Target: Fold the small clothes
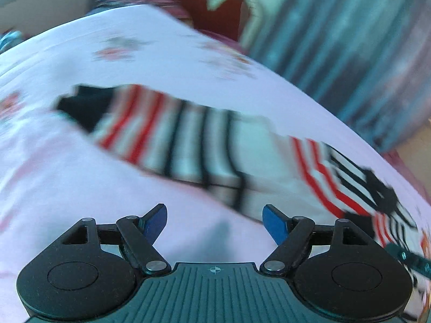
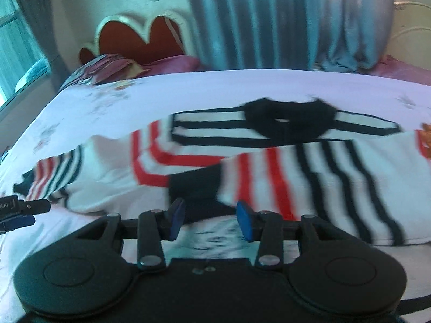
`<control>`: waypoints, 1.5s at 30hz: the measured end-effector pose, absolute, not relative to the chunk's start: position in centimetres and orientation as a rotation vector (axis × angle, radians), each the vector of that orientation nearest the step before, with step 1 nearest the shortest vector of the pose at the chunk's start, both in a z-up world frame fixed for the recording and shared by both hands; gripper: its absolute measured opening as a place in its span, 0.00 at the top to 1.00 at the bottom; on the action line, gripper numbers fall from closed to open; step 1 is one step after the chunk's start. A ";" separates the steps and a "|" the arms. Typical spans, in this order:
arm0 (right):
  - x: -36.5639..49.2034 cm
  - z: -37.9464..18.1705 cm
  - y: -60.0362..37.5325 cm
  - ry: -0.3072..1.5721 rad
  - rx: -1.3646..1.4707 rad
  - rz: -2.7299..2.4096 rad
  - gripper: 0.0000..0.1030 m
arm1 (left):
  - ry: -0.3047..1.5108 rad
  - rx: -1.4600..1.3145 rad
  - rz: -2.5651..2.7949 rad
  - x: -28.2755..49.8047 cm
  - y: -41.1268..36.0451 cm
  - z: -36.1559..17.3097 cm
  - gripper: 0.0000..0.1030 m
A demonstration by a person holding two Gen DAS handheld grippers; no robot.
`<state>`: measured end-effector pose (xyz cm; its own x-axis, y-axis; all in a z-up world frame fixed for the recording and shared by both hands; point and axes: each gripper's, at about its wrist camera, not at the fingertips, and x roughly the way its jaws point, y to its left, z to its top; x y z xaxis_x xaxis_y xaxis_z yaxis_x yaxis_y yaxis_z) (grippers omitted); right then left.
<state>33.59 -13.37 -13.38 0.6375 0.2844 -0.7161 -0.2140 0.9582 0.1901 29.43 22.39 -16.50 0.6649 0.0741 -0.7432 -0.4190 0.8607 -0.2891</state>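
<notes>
**Both tools spread and empty over a half-folded striped sweater**

We see the striped sweater (image 2: 269, 161) lying on the bed (image 2: 215, 86), white with red and black bands, just ahead of both tools. Our right tool (image 2: 210, 219) has its jaws spread apart, holding nothing; the black cuff (image 2: 196, 191) of a sleeve that is laid across the body sits just ahead of its jaws and partly between them. Our left tool (image 1: 214, 223) is also spread and empty, hovering over bare sheet, with the sweater's other sleeve (image 1: 150, 123) stretching away ahead of it and to its left.

What could go wrong, in our judgement:

- If the right tool closes where it is, it may pinch only the cuff's top layer (or the sheet with it), and the sleeve would drag out of place rather than fold.
- The knit looks soft and limp, so a lift from one point may let the laid-over sleeve slide off the body.
- Both frames are motion-blurred, so a fast approach may overshoot the hem.

The views differ usefully. The right wrist view shows the black collar (image 2: 291, 121) at the far side of the sweater, the crossed sleeve, and the left tool's tip at its left edge. The left wrist view shows none of the collar clearly, but does show the outstretched sleeve's full length and its dark cuff (image 1: 80, 105) far ahead-left.
</notes>
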 end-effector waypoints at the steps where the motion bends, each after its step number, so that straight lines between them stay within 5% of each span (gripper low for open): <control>1: 33.7 -13.5 -12.4 0.834 0.085 0.296 0.59 | 0.792 -0.496 0.313 29.0 23.9 -16.7 0.25; 20: 36.5 -14.8 -2.0 0.844 0.031 0.379 0.53 | 0.630 -0.718 0.476 32.6 35.8 -21.6 0.26; 22: 36.6 -15.4 -1.3 0.854 0.015 0.379 0.53 | 0.621 -0.698 0.485 32.7 35.7 -21.5 0.38; 24: 36.7 -16.6 -0.6 0.883 -0.022 0.382 0.53 | 0.615 -0.686 0.510 32.4 35.8 -21.4 0.69; 29: 36.6 -17.8 -0.2 0.918 -0.030 0.398 0.50 | 0.603 -0.709 0.517 32.0 36.5 -21.5 0.96; 35: 36.1 -18.2 1.1 0.908 -0.137 0.415 0.46 | 0.533 -0.662 0.473 31.7 35.1 -19.4 0.97; 45: 36.0 -15.5 -4.0 0.876 0.089 0.377 0.48 | 0.427 -0.421 0.172 34.3 25.1 -12.5 0.97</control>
